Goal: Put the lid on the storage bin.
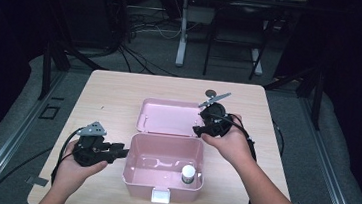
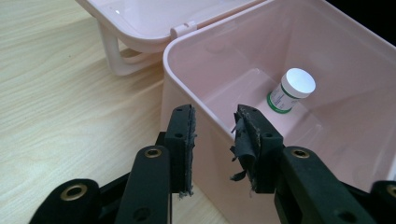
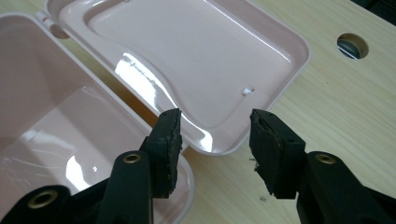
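A pale wood-grain table [image 1: 120,88] carries a glossy pink plastic box [image 1: 134,170], its rounded lid [image 1: 167,116] laid open behind. Inside the box stands a white-capped bottle [image 1: 188,174]. Left gripper [image 1: 120,152] straddles the box's left wall, jaws apart; right gripper [image 1: 197,129] brackets the lid's corner, unclamped.

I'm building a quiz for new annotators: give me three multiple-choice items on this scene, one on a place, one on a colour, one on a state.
1. Where is the small white-capped bottle?
A. on the lid
B. inside the box
C. on the bare table
2. What colour is the box?
A. pink
B. blue
C. green
3. How is the lid?
A. latched shut
B. taken away
C. swung open, lying flat

Key: 1 B, it stands on the box floor by a wall; 2 A, walls and lid are pale pink; 3 C, its inner face points up behind the box.
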A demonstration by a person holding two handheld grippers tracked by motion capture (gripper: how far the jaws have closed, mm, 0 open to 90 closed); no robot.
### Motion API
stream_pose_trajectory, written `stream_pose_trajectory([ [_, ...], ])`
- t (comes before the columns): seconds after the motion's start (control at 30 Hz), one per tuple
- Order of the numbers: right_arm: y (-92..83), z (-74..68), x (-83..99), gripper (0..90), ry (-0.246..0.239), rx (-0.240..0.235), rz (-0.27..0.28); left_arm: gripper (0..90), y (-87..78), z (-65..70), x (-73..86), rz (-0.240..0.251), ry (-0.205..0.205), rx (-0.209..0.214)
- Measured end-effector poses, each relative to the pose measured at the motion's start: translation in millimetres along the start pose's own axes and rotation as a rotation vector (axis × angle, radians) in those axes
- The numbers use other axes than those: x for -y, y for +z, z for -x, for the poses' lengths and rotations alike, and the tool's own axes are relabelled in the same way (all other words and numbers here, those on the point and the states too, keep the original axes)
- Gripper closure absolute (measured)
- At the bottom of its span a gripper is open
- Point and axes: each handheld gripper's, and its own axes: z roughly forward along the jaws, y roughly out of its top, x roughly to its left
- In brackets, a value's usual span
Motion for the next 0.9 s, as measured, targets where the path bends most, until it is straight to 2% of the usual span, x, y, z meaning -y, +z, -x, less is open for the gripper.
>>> stream_pose_trajectory([
  [0.07,0.2,1.5,-0.9,55.3,0.015,0.004,0.004,67.9,0.5,0.9,-0.2,-0.003,-0.006,0.016],
  [0.23,1.7,7.1,-3.0,57.3,0.045,0.019,0.015,69.8,4.6,5.2,0.0,-0.019,0.006,0.021],
  [0.53,9.3,17.0,-6.9,63.0,0.093,0.033,0.008,74.4,6.4,8.8,0.0,-0.023,0.023,0.008],
  [0.9,20.2,29.9,-14.0,66.2,0.168,0.045,0.005,74.5,6.7,9.8,0.1,-0.021,0.029,0.000],
])
